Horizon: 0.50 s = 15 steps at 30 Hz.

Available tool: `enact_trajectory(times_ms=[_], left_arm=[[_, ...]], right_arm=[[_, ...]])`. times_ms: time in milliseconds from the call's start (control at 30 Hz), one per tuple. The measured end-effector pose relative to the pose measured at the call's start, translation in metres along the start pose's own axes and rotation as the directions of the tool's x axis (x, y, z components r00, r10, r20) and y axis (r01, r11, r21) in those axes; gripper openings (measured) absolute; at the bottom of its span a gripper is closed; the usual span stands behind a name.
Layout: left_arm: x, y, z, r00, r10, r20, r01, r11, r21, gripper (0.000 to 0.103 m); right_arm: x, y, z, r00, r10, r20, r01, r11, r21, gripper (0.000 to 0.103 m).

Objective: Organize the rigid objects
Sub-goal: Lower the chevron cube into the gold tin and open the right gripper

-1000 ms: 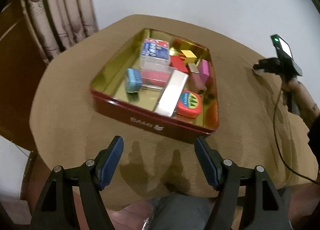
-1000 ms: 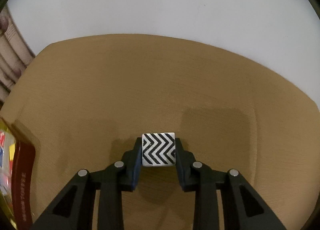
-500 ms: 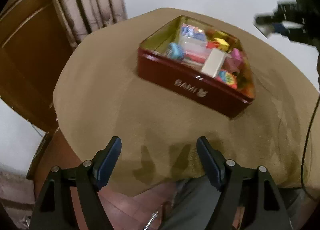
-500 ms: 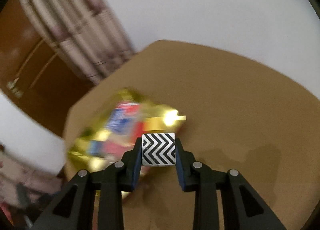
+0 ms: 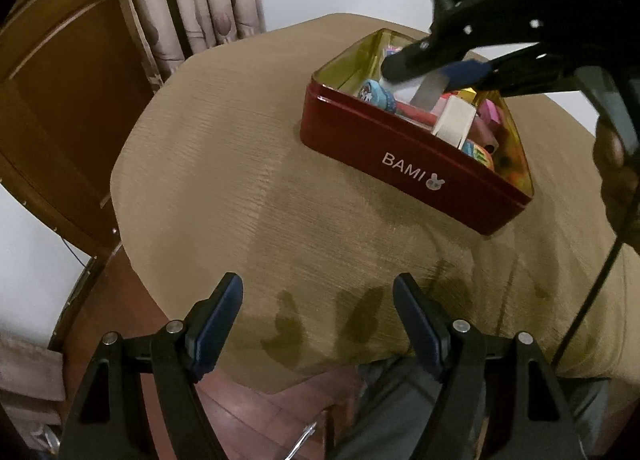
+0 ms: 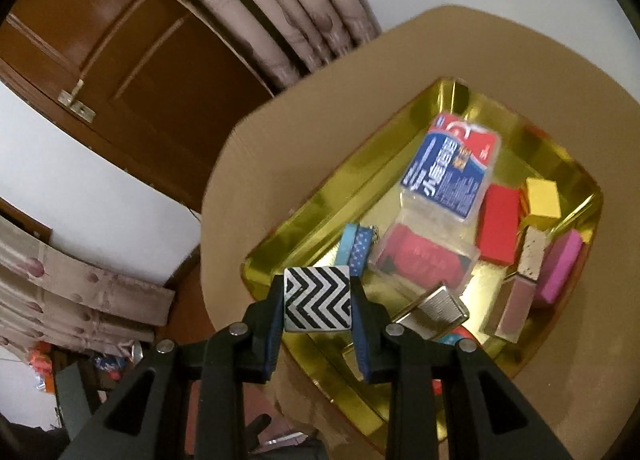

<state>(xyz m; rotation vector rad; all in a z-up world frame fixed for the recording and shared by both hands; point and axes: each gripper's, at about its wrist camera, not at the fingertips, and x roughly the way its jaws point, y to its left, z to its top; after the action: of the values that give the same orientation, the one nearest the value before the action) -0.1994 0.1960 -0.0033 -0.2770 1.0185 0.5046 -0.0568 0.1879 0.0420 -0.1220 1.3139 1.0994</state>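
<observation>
My right gripper [image 6: 318, 310]: blk/wht chevron block [image 6: 318, 298]; tin [image 5: 416, 169] red outside, gold inside; tan tablecloth [image 5: 224, 179]

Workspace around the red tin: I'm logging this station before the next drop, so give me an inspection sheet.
Surface: round table under tan cloth, dark stains near its front edge.
Job's things: black-and-white chevron cube; red BAMI tin with gold interior holding a blue-and-red packet, red block, yellow cube, pink block.
Clutter: nothing seen on the cloth.
Grippers: right tongs shut on the cube, above the tin; left tongs open, empty.
Cables: black cable at right.
Surroundings: brown wooden door, patterned curtains.
</observation>
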Motion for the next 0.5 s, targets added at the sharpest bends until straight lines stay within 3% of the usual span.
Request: enact_trajectory(times_ms=[200, 367, 500], left_arm=[[0.004, 0.008, 0.004, 1.000, -0.014, -0.015, 0.014, 1.000, -0.017, 0.074], [0.006, 0.008, 0.005, 1.000, -0.014, -0.024, 0.014, 1.000, -0.020, 0.074], [0.006, 0.006, 0.004, 1.000, -0.007, -0.026, 0.006, 1.000, -0.020, 0.074]], right_arm=[[0.029, -0.002, 0.001, 0.996, -0.046, -0.076, 0.046, 0.999, 0.000, 0.030], [0.055, -0.003, 0.012, 0.995, -0.051, -0.087, 0.050, 0.999, -0.010, 0.030], [0.054, -0.008, 0.021, 0.998, 0.020, -0.060, -0.018, 1.000, 0.021, 0.030]])
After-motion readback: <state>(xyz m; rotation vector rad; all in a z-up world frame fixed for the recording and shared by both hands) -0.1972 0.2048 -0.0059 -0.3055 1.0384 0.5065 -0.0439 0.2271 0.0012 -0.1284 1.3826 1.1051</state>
